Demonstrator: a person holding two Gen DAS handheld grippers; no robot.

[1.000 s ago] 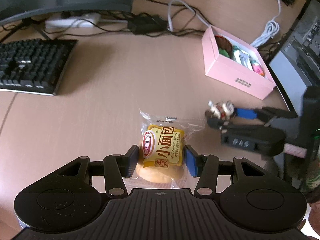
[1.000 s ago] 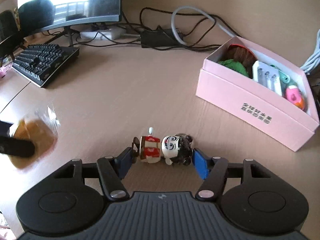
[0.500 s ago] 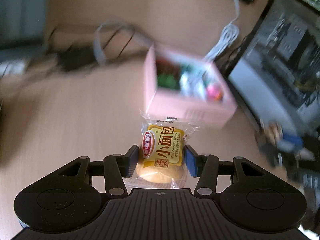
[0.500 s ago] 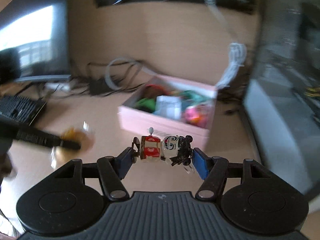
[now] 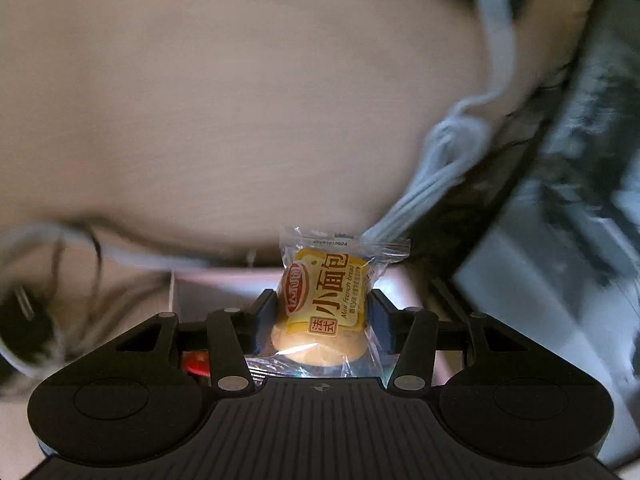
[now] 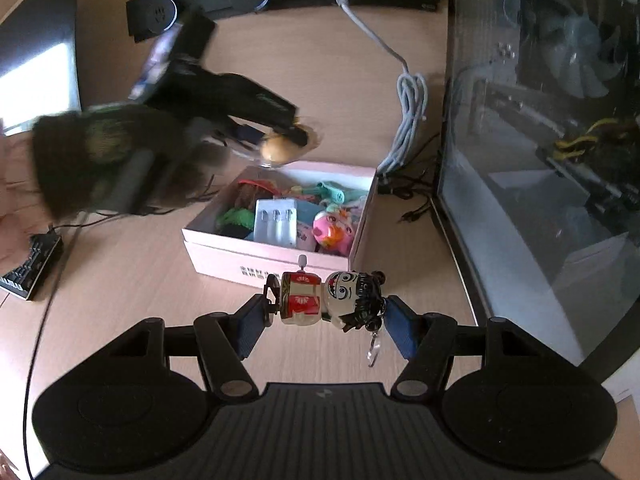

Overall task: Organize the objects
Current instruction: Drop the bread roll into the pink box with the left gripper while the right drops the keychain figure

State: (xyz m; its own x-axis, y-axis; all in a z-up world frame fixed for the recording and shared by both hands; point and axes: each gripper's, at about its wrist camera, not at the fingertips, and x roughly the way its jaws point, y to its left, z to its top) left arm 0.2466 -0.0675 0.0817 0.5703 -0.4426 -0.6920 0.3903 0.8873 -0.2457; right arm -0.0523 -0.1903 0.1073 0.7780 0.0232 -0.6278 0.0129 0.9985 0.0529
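Left gripper [image 5: 322, 314] pinches the wrapped mini French bread [image 5: 325, 308] above the pink box [image 6: 276, 256]; right gripper [image 6: 324, 320] clamps the doll keychain [image 6: 330, 300] just short of it. The box is crowded, so either item might spill out.

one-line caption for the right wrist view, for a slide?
Right tongs grip a figurine keychain short of the open pink box, while left tongs carry a wrapped bun above it.

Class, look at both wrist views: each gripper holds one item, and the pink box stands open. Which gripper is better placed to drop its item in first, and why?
Left. In the right wrist view, the left gripper holds the bread packet above the pink box's far edge. The right gripper, holding the doll keychain, sits short of the box's near wall.
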